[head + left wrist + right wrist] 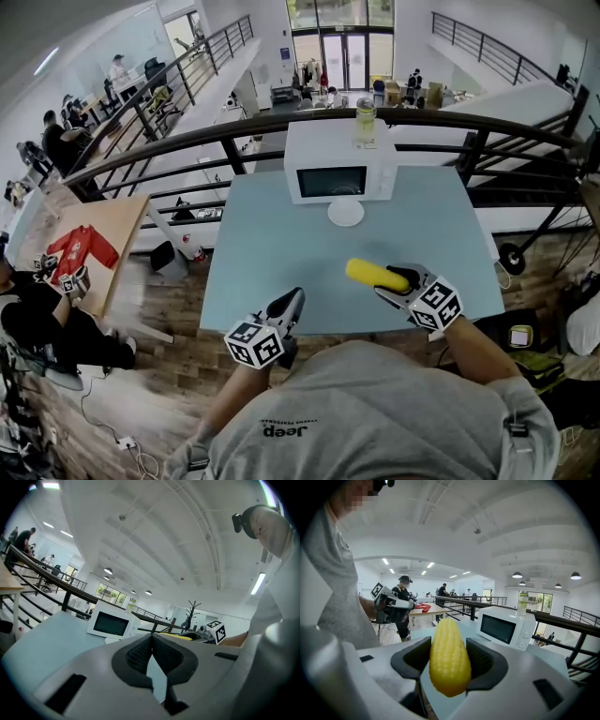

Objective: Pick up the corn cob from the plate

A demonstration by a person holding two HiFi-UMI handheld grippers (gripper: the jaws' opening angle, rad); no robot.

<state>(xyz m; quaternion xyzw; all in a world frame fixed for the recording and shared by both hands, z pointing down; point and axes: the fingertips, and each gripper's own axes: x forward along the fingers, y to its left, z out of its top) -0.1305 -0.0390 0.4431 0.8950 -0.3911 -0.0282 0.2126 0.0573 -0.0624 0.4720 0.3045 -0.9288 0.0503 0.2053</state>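
Observation:
The yellow corn cob (376, 274) is held above the near right part of the blue table (281, 253), clamped between the jaws of my right gripper (398, 286). In the right gripper view the corn cob (449, 657) stands between the two dark pads, its tip pointing away. A small white plate (346, 212) lies bare in front of the microwave (339, 160). My left gripper (291, 309) hovers at the table's near edge, jaws shut with nothing between them (151, 649).
A white microwave (505, 626) stands at the table's far side with a glass jar (365, 120) on top. A black railing (187, 141) runs behind the table. A wooden table with a red garment (82, 248) and a person sit lower left.

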